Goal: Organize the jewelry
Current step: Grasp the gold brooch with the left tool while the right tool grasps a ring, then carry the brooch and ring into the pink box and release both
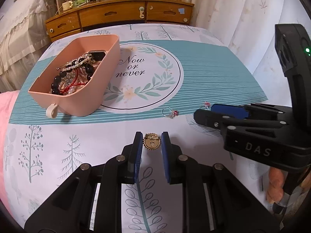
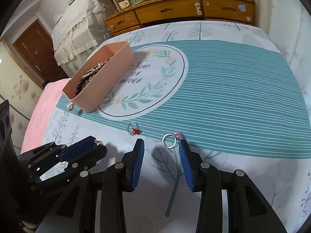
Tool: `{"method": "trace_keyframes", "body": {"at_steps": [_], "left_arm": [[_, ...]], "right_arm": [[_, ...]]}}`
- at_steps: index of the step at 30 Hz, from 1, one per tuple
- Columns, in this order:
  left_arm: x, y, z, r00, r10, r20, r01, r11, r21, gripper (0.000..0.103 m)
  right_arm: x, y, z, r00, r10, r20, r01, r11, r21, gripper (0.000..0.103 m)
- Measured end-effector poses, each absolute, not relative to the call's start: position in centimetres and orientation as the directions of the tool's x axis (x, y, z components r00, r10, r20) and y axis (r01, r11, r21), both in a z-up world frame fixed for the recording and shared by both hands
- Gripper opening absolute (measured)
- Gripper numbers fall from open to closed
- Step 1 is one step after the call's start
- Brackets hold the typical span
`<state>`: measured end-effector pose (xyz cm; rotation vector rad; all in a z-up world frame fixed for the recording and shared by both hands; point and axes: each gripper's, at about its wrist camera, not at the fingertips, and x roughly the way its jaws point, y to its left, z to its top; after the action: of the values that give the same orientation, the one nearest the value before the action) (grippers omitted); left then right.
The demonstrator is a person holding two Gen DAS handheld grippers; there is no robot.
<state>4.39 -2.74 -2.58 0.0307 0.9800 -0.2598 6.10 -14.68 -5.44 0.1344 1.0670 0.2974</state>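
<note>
Two tools, two catches: brooch in hand, ring in the gap

My left tool (image 1: 151, 142) is pinched nearly closed on a round gold brooch (image 1: 151, 143), which stands on edge between the blue pads (image 1: 137, 151) at their very tips. From the other camera the same brooch shows as a glint of gold (image 2: 98, 142) at the nose of that tool (image 2: 97, 145).

My right tool (image 2: 161, 145) points steeply down at the cloth with its jaws partly open and nothing in them. A silver ring with a pink stone (image 2: 169, 140) lies flat just past the tips, its band between the two pads and nearer the right-hand one, the stone just beyond that pad's tip. As I judge it, a short push forward and down should bring the pads either side of the band. The ring has no long axis to line up with, but a thin flat hoop may slide on the cloth. The right tool is plainly the nearer one for it.

A second ring, with a red stone (image 2: 133, 129), lies a little farther on and to the left, roughly between the two tools, at the edge of the teal stripes.

Beyond, on the left side of the printed cloth (image 1: 77, 136), stands the pink box (image 1: 108, 62), already holding beaded bracelets (image 1: 73, 73); it lies ahead and to the left of my left tool. The cloth covers what looks like a bed rather than a tabletop. At the far end stand a wooden dresser (image 1: 116, 15) with cluttered top and pale curtains (image 1: 243, 9).
</note>
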Motion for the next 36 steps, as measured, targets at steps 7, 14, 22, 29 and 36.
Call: {"method": "trace_keyframes", "body": {"at_steps": [7,14,22,29,36], "left_arm": [[4.6,-1.7,-2.7,0.53,-0.213,-0.821,0.208,0.971,-0.117,0.017],[4.9,-0.7,-2.7,0.53,-0.218,-0.819,0.193,0.972,-0.134,0.017],[4.8,-0.7,-2.4,0.536,-0.223,-0.814,0.191,0.972,-0.14,0.017],[4.2,0.0,-0.4,0.568,-0.224,-0.792,0.183,0.973,-0.144,0.017],[5.4,4.0,4.3,0.61,-0.228,-0.759,0.154,0.974,-0.169,0.017]], "right_arm": [[6.6,-13.8,-5.4,0.482,0.254,-0.839,-0.182,0.965,0.187,0.039],[7.2,-13.1,-5.6,0.52,0.199,-0.831,-0.183,0.976,0.12,0.027],[7.2,-12.9,-5.8,0.544,0.136,-0.828,-0.176,0.983,0.046,0.008],[6.6,-13.1,-4.4,0.539,0.196,-0.819,-0.179,0.977,0.116,0.008],[6.2,-11.4,1.2,0.536,0.389,-0.749,-0.277,0.919,0.279,0.008]]}}
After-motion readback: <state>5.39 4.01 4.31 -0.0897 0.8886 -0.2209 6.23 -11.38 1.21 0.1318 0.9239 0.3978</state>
